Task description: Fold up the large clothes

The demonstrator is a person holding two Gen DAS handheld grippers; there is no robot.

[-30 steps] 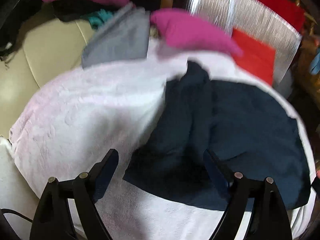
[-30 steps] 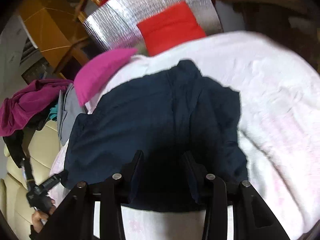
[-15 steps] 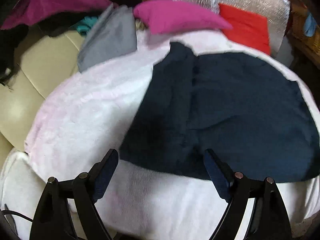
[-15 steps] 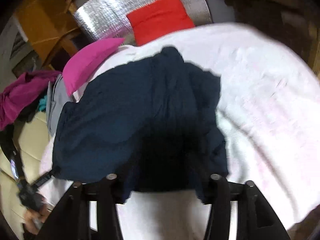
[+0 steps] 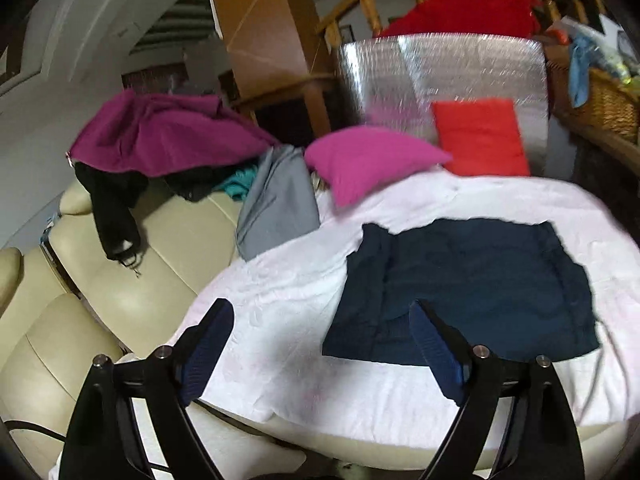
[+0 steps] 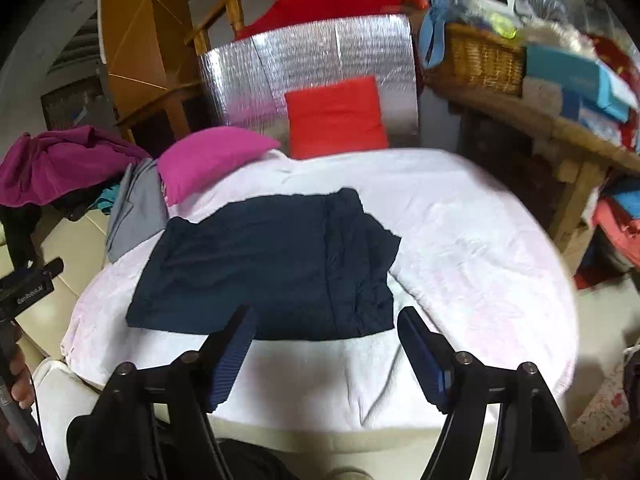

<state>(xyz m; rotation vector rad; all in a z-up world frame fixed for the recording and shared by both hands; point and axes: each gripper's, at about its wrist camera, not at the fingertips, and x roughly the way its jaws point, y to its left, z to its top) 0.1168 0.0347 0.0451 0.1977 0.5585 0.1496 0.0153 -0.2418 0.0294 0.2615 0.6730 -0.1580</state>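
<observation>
A folded dark navy garment (image 5: 464,288) lies flat on a white blanket (image 5: 280,304); it also shows in the right wrist view (image 6: 272,272). My left gripper (image 5: 320,320) is open and empty, held above the blanket's near edge, short of the garment's left front corner. My right gripper (image 6: 326,324) is open and empty, held above the blanket just in front of the garment's near edge. The left gripper's body shows at the left edge of the right wrist view (image 6: 28,284).
A magenta pillow (image 5: 372,160), a red cushion (image 5: 480,136) and a silver foil board (image 5: 440,80) stand behind the blanket. Grey cloth (image 5: 276,204) and a purple and black clothes pile (image 5: 160,136) lie on the cream sofa (image 5: 132,280). A wicker basket (image 6: 472,60) sits on a wooden shelf right.
Both grippers have pulled back and up from the navy garment. The right gripper, partly closed over the garment's edge before, now stands wide open and clear of it. The garment lies flat.
</observation>
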